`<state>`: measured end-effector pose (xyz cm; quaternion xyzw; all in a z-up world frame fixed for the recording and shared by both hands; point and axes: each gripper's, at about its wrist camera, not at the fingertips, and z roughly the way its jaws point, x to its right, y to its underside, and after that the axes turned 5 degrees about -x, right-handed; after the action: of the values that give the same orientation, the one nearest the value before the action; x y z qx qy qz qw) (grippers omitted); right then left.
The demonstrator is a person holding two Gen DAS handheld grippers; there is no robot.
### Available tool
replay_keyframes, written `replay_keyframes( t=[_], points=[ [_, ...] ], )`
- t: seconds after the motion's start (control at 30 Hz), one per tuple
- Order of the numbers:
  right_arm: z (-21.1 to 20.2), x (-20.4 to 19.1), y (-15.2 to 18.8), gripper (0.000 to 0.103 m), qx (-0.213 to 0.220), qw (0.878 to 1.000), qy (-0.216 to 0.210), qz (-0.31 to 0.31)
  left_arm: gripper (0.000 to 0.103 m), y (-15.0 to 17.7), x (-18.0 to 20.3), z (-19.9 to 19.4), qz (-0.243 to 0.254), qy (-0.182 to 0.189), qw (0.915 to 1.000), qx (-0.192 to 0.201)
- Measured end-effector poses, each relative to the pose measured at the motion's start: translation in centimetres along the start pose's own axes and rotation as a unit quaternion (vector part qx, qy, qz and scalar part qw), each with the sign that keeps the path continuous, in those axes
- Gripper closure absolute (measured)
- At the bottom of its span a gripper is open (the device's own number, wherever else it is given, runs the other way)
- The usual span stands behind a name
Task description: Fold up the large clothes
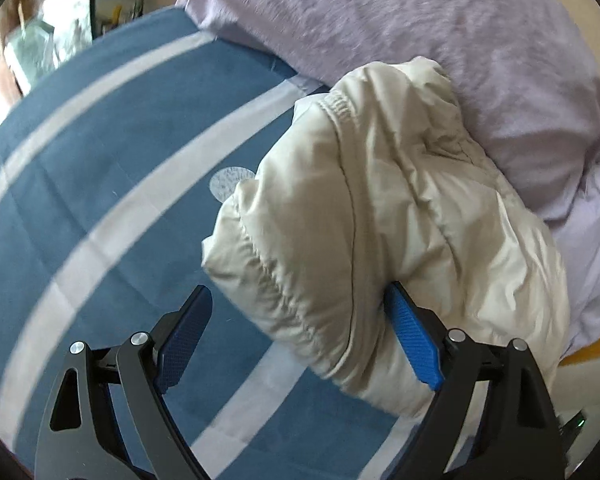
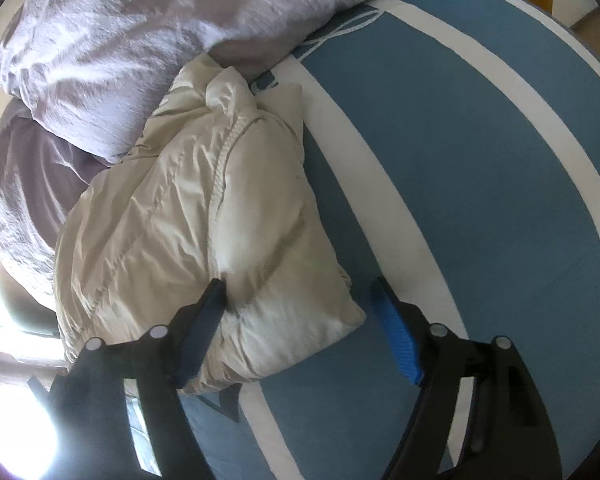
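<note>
Surface: a bed under a blue sheet with white stripes [image 1: 100, 184]. Nearest, the left gripper [image 1: 300, 336] stands wide; its right pad [image 1: 414, 344] touches the edge of a folded cream padded jacket [image 1: 360, 220], its left pad is clear over the sheet. The right gripper [image 2: 300, 320] is spread across the jacket's near corner, left finger pressed into the fabric, right finger free. The jacket lies bundled on the sheet. Beyond, touching it, a crumpled lilac duvet [image 1: 420, 32].
</note>
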<state>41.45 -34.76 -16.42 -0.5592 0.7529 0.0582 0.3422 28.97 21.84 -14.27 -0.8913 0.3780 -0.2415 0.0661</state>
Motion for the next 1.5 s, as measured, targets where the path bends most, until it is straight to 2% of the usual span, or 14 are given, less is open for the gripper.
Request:
replay_keyframes(
  t=[0.07, 0.1, 0.13, 0.2, 0.27, 0.37, 0.43, 0.6, 0.9, 1.2, 1.27, 1.4, 1.5],
  points=[
    [0.1, -0.1, 0.1, 0.050, -0.002, 1.000, -0.011, 0.010, 0.027, -0.3, 0.0, 0.4, -0.014, 0.016, 0.9998, 0.002],
    [0.0, -0.4, 0.2, 0.057, 0.001, 1.000, -0.008, 0.009, 0.033, -0.4, 0.1, 0.4, -0.016, 0.022, 0.9996, 0.004],
    [-0.1, -0.9, 0.3, 0.059, 0.004, 1.000, -0.004, 0.003, 0.041, -0.5, 0.1, 0.4, -0.018, 0.030, 0.9993, 0.007],
    [-0.4, -1.8, 0.4, 0.070, 0.011, 1.000, 0.007, -0.007, 0.054, -0.7, 0.4, -0.1, -0.019, 0.030, 0.9992, 0.017],
    [-0.9, -2.7, 0.8, 0.076, 0.022, 0.999, 0.016, -0.019, 0.069, -0.7, 0.7, -0.6, -0.020, 0.034, 0.9990, 0.024],
    [-1.7, -3.7, 1.4, 0.081, 0.039, 0.999, 0.018, -0.029, 0.077, -0.5, 0.8, -1.7, -0.014, 0.043, 0.9984, 0.033],
    [-2.2, -4.2, 1.9, 0.082, 0.047, 0.998, 0.013, -0.034, 0.079, -0.2, 0.7, -2.5, -0.007, 0.050, 0.9980, 0.040],
    [-4.0, -4.3, 4.7, 0.083, 0.049, 0.998, 0.000, -0.047, 0.079, 1.1, -1.5, -5.1, 0.009, 0.051, 0.9973, 0.052],
    [-6.1, -2.7, 12.2, 0.083, 0.041, 0.998, -0.028, -0.048, 0.079, 5.3, -8.5, -7.8, 0.006, 0.062, 0.9969, 0.048],
    [-7.3, -2.4, 17.5, 0.082, 0.038, 0.997, -0.024, -0.062, 0.079, 7.6, -12.4, -9.2, -0.010, 0.065, 0.9968, 0.046],
    [-7.3, -2.4, 18.1, 0.079, 0.037, 0.997, -0.017, -0.067, 0.075, 7.7, -12.8, -8.8, -0.020, 0.065, 0.9969, 0.041],
    [-8.6, -2.8, 18.4, 0.063, 0.055, 0.995, 0.024, -0.078, 0.064, 7.8, -13.0, -8.7, -0.034, 0.053, 0.9971, 0.042],
    [-10.3, -3.6, 18.6, 0.055, 0.098, 0.987, 0.075, -0.105, 0.049, 7.8, -13.2, -8.5, -0.042, 0.048, 0.9971, 0.041]
  ],
)
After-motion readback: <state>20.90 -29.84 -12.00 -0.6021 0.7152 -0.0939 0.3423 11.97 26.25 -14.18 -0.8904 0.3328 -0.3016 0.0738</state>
